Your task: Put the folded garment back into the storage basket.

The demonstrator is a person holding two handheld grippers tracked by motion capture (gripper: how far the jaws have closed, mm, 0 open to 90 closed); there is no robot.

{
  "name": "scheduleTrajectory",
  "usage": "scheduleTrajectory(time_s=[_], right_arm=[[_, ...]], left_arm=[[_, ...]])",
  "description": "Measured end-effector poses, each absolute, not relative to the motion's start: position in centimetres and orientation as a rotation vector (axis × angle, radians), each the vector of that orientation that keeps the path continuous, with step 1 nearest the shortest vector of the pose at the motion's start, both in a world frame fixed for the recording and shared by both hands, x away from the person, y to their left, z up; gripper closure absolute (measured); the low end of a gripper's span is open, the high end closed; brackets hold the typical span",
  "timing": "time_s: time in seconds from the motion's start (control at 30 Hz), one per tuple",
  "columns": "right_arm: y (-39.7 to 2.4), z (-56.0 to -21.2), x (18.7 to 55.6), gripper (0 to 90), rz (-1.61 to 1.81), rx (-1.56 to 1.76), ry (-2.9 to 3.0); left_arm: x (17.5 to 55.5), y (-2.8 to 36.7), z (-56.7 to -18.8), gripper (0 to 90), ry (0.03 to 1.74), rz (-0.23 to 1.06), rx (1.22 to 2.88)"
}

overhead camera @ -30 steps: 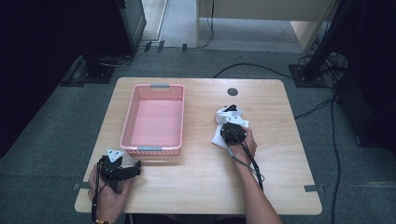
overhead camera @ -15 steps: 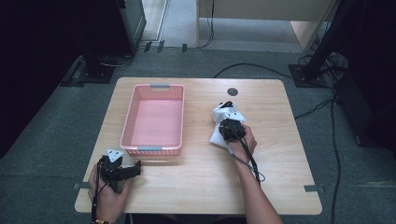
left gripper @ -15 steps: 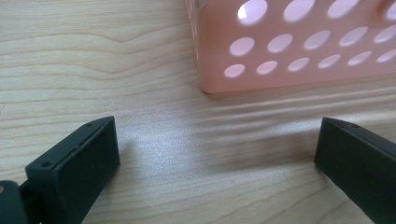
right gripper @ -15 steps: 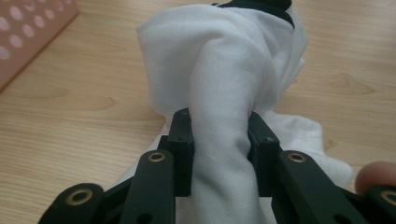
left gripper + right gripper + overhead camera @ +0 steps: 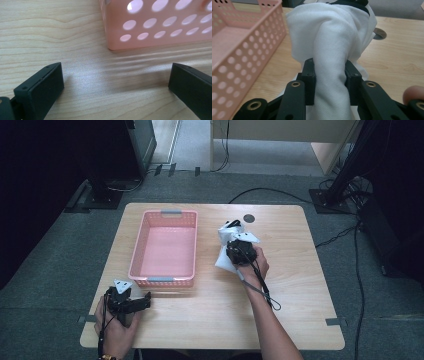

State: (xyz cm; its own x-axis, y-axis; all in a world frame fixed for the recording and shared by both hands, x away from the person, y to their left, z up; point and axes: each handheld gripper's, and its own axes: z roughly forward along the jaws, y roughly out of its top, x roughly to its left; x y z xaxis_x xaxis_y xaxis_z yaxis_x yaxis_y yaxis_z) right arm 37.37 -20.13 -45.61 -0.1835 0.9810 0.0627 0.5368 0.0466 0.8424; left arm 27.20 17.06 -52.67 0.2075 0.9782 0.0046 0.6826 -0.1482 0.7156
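A white cloth (image 5: 332, 35) with a black edge at its top is bunched between the jaws of my right gripper (image 5: 329, 77), which is shut on it. From above, that cloth (image 5: 226, 251) hangs under the right gripper (image 5: 239, 251), lifted a little above the table right of the pink basket (image 5: 164, 270). The basket's perforated wall (image 5: 242, 52) lies to the left in the right gripper view. My left gripper (image 5: 131, 304) rests at the table's near left, jaws wide apart with nothing between them (image 5: 115, 82), facing the basket's near corner (image 5: 160, 30).
The wooden table (image 5: 295, 285) has a round grey cable hole (image 5: 248, 218) behind the cloth. A cable trails from the right gripper along the forearm (image 5: 265, 295). Dark equipment stands and cables sit on the floor beyond the table.
My right gripper has risen with the cloth, which now hangs longer beneath it. The left gripper has stayed where it was.
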Motion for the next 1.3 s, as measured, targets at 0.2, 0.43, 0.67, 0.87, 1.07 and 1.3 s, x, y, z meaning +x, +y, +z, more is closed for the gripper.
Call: scheduleTrajectory(time_s=[0.2,0.43,0.67,0.87,1.07,1.3], right_arm=[[-18.8,-44.0,37.3,69.8,1.081,1.506,1.792],[-17.3,-42.5,37.3,69.7,1.126,1.480,1.806],[-15.2,-40.8,37.3,69.7,1.176,1.445,1.826],[-13.4,-39.9,37.3,69.7,1.201,1.413,1.848],[-12.0,-39.5,37.4,69.7,1.220,1.395,1.866],[-10.7,-39.3,37.5,69.7,1.237,1.382,1.882]], left_arm=[[27.2,17.1,-52.7,0.0,1.538,0.653,1.902],[27.2,17.1,-52.7,0.0,1.538,0.653,1.902],[27.2,17.1,-52.7,0.0,1.535,0.652,1.905],[27.2,17.1,-52.7,0.0,1.534,0.651,1.904],[27.2,17.1,-52.7,0.0,1.534,0.651,1.906],[27.2,17.1,-52.7,0.0,1.533,0.652,1.906]])
